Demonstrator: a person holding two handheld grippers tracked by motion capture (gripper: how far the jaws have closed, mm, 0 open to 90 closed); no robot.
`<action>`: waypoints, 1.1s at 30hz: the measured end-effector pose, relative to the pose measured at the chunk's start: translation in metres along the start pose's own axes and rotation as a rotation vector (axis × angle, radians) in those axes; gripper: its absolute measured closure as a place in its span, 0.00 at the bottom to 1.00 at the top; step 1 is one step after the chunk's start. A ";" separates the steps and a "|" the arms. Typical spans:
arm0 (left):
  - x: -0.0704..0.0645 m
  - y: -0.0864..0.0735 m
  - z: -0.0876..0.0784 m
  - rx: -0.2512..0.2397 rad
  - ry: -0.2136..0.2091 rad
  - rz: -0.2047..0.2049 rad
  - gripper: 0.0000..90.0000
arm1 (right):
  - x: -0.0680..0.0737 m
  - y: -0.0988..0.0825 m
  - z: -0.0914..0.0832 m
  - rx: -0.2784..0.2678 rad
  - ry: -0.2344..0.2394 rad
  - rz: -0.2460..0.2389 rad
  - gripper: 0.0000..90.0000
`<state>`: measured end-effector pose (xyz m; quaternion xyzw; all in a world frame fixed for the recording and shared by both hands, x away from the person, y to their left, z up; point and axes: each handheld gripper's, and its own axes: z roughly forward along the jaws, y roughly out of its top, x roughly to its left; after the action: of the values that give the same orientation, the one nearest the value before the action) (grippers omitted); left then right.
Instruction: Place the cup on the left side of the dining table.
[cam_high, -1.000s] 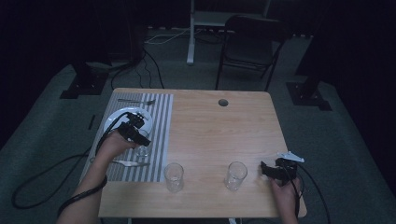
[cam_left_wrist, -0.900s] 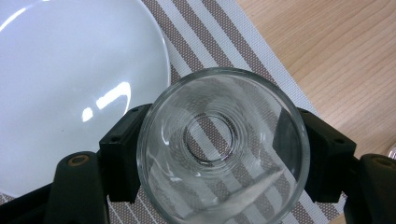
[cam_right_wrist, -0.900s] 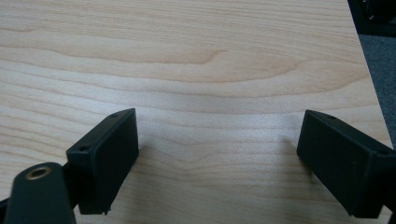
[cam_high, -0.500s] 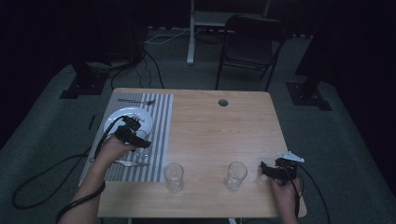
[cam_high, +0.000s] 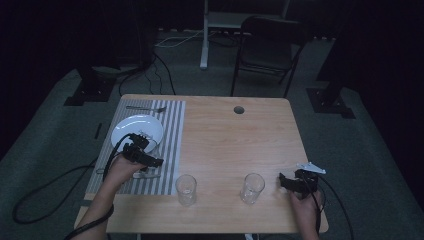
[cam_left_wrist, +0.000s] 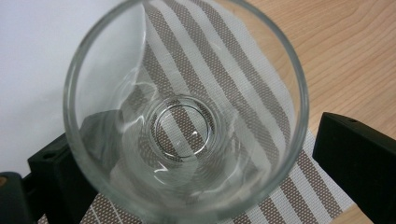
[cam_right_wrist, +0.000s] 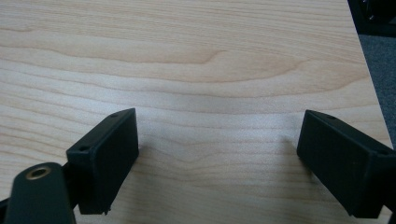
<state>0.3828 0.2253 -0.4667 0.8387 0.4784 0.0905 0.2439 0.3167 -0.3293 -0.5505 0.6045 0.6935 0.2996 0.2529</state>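
Dark room, wooden worktop mid-frame, one folding chair behind it at the top of the high view. One striped placemat covers the left part of the worktop, and one white plate sits on it. One fork lies above the plate. There's one more utensil at the placemat's lower edge, too small to identify. Glass count is three. Two stand on bare wood near the bottom of the frame, left one and right one. The third glass is centre-frame in the left gripper view, upright on the placemat with the plate's white edge just beside it at upper left. The left gripper has just been opening. The glass stands between the jaws, and the right-hand jaw is clearly off the wall, so I read it as released. The right gripper is spread wide over bare wood with nothing in it, at lower right of the high view near the right glass. Handling: a clear tumbler, probably light, rigid and slick-walled, and it will break if tipped or knocked. Best hold is across the outer wall at mid-height, jaws square to it and squeeze moderate. Avoid the rim. It tapers toward the base, so a low grip could slip upward.
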 end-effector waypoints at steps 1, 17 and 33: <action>-0.001 -0.002 0.000 -0.009 0.008 -0.002 0.02 | 0.000 0.000 0.000 0.000 0.000 0.000 0.14; -0.002 -0.039 -0.006 -0.078 0.103 -0.089 0.02 | 0.000 0.000 0.000 0.000 0.000 0.000 0.14; 0.015 -0.086 -0.011 -0.134 0.159 -0.226 0.02 | 0.000 0.000 0.000 0.001 0.000 0.001 0.14</action>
<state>0.3210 0.2780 -0.5016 0.7516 0.5803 0.1607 0.2693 0.3166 -0.3292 -0.5504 0.6049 0.6934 0.2992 0.2526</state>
